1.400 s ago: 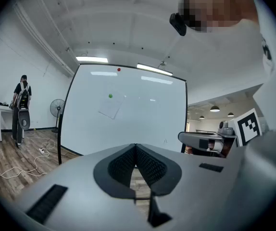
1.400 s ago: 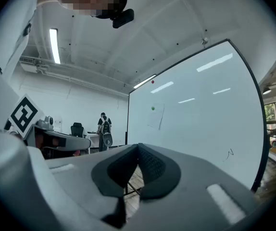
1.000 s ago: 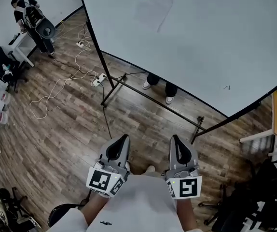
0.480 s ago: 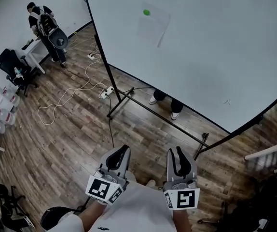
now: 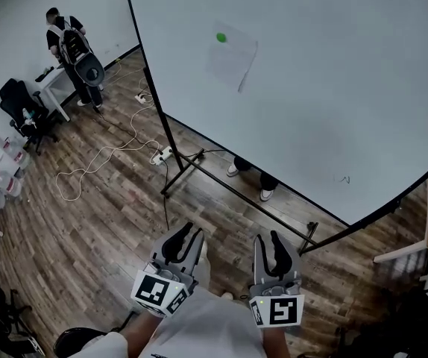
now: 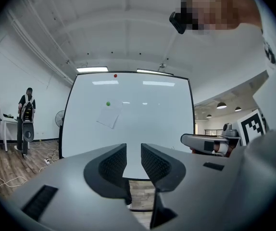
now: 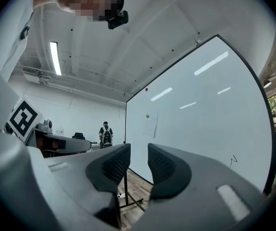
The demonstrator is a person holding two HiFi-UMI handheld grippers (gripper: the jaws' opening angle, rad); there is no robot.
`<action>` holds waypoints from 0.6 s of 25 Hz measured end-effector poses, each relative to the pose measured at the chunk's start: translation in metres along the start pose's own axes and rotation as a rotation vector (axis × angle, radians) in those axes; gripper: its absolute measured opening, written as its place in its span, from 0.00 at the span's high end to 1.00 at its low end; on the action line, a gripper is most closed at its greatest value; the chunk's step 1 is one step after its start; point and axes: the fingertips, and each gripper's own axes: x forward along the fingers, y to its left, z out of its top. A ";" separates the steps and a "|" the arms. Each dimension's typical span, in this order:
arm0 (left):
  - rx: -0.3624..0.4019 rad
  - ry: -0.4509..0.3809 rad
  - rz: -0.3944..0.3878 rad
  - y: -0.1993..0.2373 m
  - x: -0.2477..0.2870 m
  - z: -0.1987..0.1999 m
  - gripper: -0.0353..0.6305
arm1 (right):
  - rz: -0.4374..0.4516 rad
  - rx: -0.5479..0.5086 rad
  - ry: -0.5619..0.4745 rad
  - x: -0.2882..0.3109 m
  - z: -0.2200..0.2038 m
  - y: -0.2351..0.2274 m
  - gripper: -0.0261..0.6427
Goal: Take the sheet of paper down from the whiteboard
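Whiteboard (image 5: 326, 88) in all three views

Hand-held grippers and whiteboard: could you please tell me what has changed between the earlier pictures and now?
The left hand-held gripper and right hand-held gripper have both just been opening: their jaws were shut earlier and now stand apart, with nothing between them. Both have moved nearer the whiteboard. The sheet of paper stays pinned under the green magnet, untouched.
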 end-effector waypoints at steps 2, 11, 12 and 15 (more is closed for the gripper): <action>-0.001 -0.003 -0.005 0.011 0.014 0.003 0.82 | 0.001 0.001 0.010 0.017 -0.003 -0.003 0.80; -0.018 -0.022 -0.033 0.094 0.103 0.025 0.79 | -0.012 -0.014 0.022 0.132 -0.009 -0.017 0.80; -0.019 -0.021 -0.040 0.106 0.116 0.028 0.79 | -0.018 -0.019 0.023 0.149 -0.008 -0.019 0.80; -0.016 -0.022 -0.072 0.138 0.153 0.039 0.78 | -0.044 -0.015 0.024 0.198 -0.010 -0.023 0.80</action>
